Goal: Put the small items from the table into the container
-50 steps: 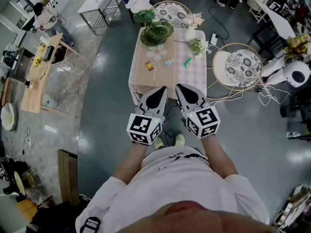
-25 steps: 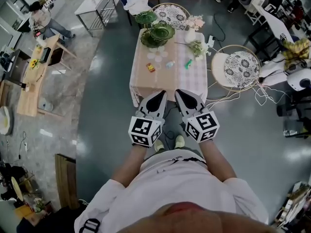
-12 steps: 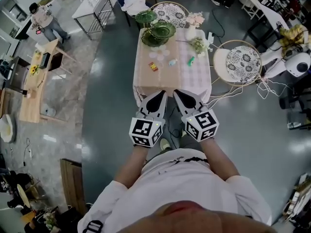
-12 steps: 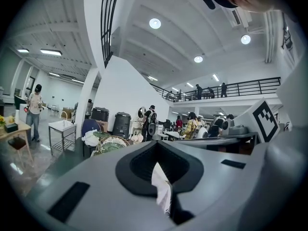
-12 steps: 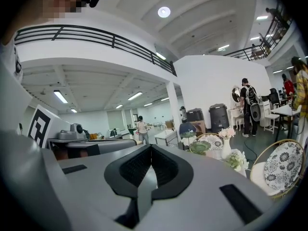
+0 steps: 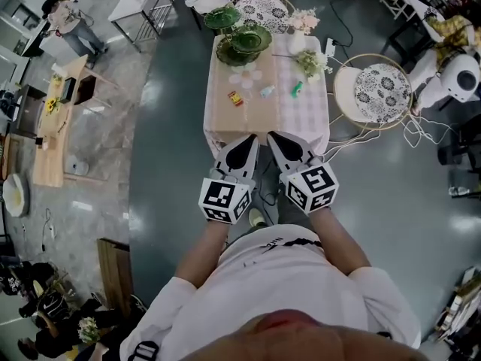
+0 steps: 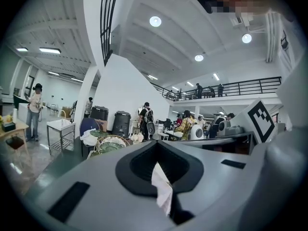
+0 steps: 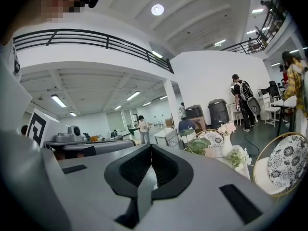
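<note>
A table (image 6: 263, 119) with a beige and pink checked cloth stands ahead of me. On it lie three small items: a red and yellow one (image 6: 235, 98), a pale blue one (image 6: 267, 91) and a green one (image 6: 297, 89). A clear flower-shaped dish (image 6: 244, 76) sits behind them, with stacked green leaf plates (image 6: 242, 47) at the far end. My left gripper (image 6: 250, 138) and right gripper (image 6: 273, 137) are held side by side over the table's near edge, short of the items. Both are shut and hold nothing. The green plates (image 7: 111, 143) show in the left gripper view.
A vase of flowers (image 6: 301, 27) and a loose bouquet (image 6: 312, 62) stand at the table's right rear. Round patterned chairs stand behind the table (image 6: 259, 6) and to its right (image 6: 379, 89). Cables trail on the floor at the right. People stand far off.
I have walked closer to the table, which has come nearer and larger in the head view. Both grippers stayed shut, side by side, and now reach its near edge.
</note>
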Demonstrator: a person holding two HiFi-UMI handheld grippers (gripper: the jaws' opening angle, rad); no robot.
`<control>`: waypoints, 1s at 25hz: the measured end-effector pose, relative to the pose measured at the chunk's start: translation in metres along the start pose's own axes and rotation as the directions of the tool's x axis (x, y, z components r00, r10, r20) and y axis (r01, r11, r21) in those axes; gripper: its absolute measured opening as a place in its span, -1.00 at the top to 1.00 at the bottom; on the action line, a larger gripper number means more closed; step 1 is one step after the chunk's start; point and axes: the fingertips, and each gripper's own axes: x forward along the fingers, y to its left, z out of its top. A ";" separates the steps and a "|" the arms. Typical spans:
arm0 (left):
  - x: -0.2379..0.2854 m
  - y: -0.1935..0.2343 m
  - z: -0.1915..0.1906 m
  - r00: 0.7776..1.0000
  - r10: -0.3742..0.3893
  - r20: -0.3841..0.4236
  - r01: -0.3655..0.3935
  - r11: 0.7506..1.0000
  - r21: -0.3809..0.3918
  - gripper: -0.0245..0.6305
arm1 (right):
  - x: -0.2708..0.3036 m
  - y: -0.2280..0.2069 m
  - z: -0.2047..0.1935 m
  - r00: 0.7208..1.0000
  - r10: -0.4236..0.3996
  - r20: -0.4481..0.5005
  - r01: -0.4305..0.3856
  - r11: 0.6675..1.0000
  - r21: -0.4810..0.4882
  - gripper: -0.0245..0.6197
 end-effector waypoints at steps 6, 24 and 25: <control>0.056 0.007 -0.009 1.000 -0.030 0.002 0.030 0.999 -0.021 0.90 | 0.024 -0.056 0.001 1.000 0.010 -0.016 -0.009 0.999 0.037 0.89; 0.222 0.035 -0.028 0.996 0.085 -0.024 -0.085 0.996 -0.016 0.90 | 0.085 -0.216 0.003 0.998 0.024 -0.055 -0.022 0.999 0.045 0.89; 0.226 0.037 -0.030 0.996 0.085 -0.027 -0.085 0.996 -0.019 0.90 | 0.087 -0.219 0.001 0.998 0.023 -0.055 -0.020 0.999 0.047 0.89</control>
